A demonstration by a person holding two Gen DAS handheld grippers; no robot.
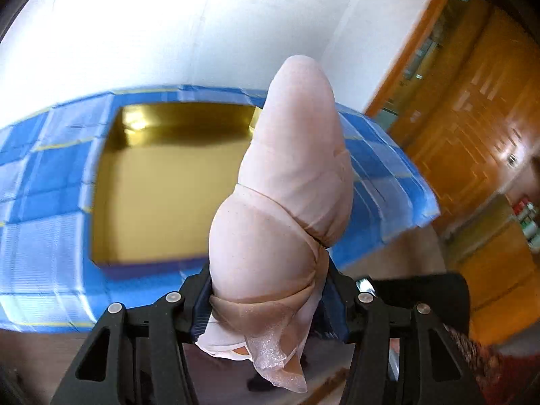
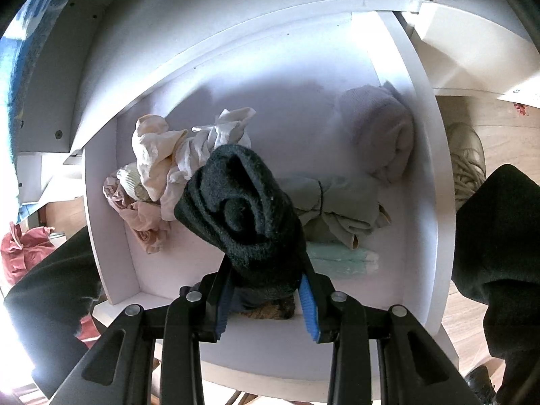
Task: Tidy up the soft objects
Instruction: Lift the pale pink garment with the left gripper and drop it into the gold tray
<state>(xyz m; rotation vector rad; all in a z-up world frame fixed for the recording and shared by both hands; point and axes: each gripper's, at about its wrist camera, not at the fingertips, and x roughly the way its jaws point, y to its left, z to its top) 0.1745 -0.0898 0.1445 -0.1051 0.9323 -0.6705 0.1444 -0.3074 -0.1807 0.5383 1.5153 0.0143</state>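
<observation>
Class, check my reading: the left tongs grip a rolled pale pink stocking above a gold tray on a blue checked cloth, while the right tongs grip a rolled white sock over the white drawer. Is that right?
One detail is wrong. The right tongs grip a black sock, not a white one, as the right wrist view shows. The rest stands: the left tongs grip the pale pink stocking above the gold tray.

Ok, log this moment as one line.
left tongs: shut on pink stocking roll, above gold tray | right tongs: shut on black sock roll, over white drawer
</observation>
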